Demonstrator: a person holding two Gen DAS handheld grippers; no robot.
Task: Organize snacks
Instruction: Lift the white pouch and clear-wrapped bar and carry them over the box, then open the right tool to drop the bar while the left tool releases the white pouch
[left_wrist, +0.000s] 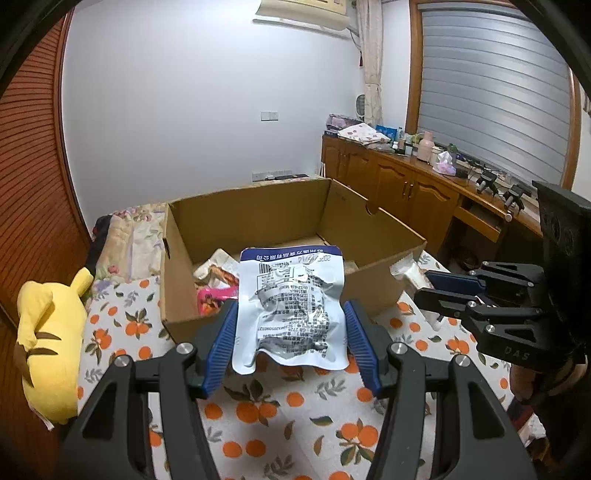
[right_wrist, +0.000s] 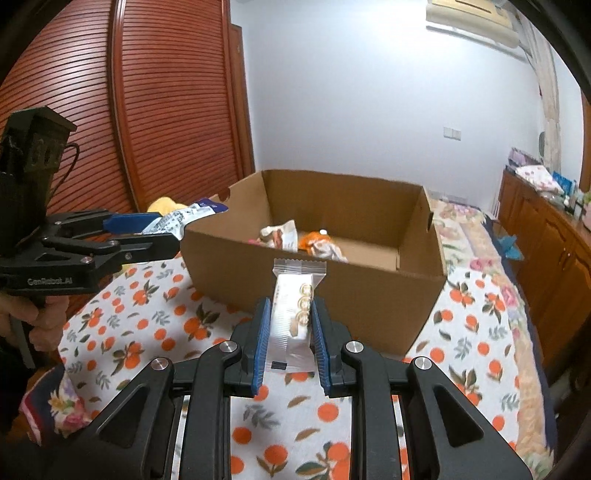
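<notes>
An open cardboard box stands on the orange-print bed cover, with several snack packets inside. My left gripper is shut on a white and blue printed snack pouch, held above the cover just before the box's near wall; the pouch also shows in the right wrist view. My right gripper is shut on a narrow white biscuit packet, held near the box's near wall; in the left wrist view this packet is at the box's right corner.
A yellow plush toy lies left of the box. A wooden slatted wardrobe stands on the left. A wooden cabinet with many small items runs along the right. The orange-print cover spreads in front of the box.
</notes>
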